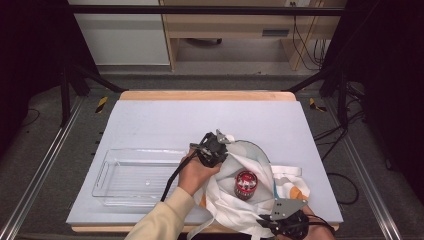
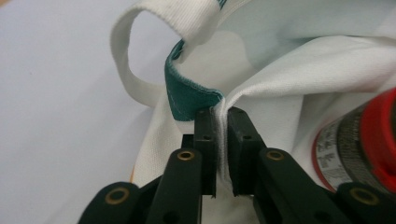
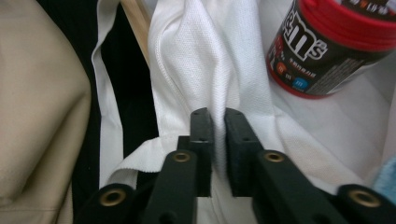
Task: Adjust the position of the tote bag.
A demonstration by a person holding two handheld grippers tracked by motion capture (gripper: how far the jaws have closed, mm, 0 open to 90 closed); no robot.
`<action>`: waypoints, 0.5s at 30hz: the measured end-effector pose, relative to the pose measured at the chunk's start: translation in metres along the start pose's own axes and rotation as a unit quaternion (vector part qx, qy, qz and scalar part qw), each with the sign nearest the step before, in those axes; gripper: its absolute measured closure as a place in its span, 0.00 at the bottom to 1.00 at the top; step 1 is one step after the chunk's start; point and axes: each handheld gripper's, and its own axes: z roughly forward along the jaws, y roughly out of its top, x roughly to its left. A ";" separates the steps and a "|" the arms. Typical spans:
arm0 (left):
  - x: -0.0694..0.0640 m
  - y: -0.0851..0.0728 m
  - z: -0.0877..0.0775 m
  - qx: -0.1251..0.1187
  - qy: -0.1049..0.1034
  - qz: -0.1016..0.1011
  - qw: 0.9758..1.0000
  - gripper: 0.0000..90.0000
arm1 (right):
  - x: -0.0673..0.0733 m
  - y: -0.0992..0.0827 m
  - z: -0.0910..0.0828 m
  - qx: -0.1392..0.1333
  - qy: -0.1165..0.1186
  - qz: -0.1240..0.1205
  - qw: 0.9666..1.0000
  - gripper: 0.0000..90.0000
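Note:
A white cloth tote bag [image 1: 252, 162] lies open at the front right of the table, and a red-lidded candy can [image 1: 245, 184] stands inside it. My left gripper [image 1: 216, 150] is at the bag's far left rim. In the left gripper view, my left gripper [image 2: 222, 114] is shut on the white rim [image 2: 289, 70] beside a teal patch [image 2: 187, 98], with the can [image 2: 364, 140] at right. My right gripper [image 1: 281, 220] holds the near rim. In the right gripper view, my right gripper [image 3: 219, 114] pinches a fold of the white cloth [image 3: 201, 56] below the can [image 3: 327, 46].
A clear plastic tray [image 1: 135, 175] sits on the pale blue mat [image 1: 200, 120] to the left of the bag. A beige sleeve [image 1: 162, 217] comes in from the bottom edge. The bag's loop handle [image 2: 140, 28] lies on the mat.

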 end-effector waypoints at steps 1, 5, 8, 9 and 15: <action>0.000 0.000 0.000 0.000 0.000 0.000 1.000 0.87 | 0.000 0.000 0.000 0.000 0.000 0.000 1.000 0.88; -0.001 -0.004 -0.028 -0.038 0.009 0.005 0.999 0.78 | 0.000 0.002 -0.005 -0.019 -0.005 0.009 1.000 0.65; -0.003 -0.005 -0.041 -0.059 0.009 0.002 0.998 0.74 | -0.001 0.005 -0.008 -0.021 -0.008 0.013 1.000 0.57; -0.009 -0.007 -0.053 -0.073 0.001 0.010 0.997 0.73 | -0.002 0.007 -0.012 -0.025 -0.016 0.018 0.999 0.47; -0.030 -0.017 -0.074 -0.079 -0.019 0.047 0.996 0.67 | -0.004 0.012 -0.018 -0.030 -0.025 0.024 0.999 0.40</action>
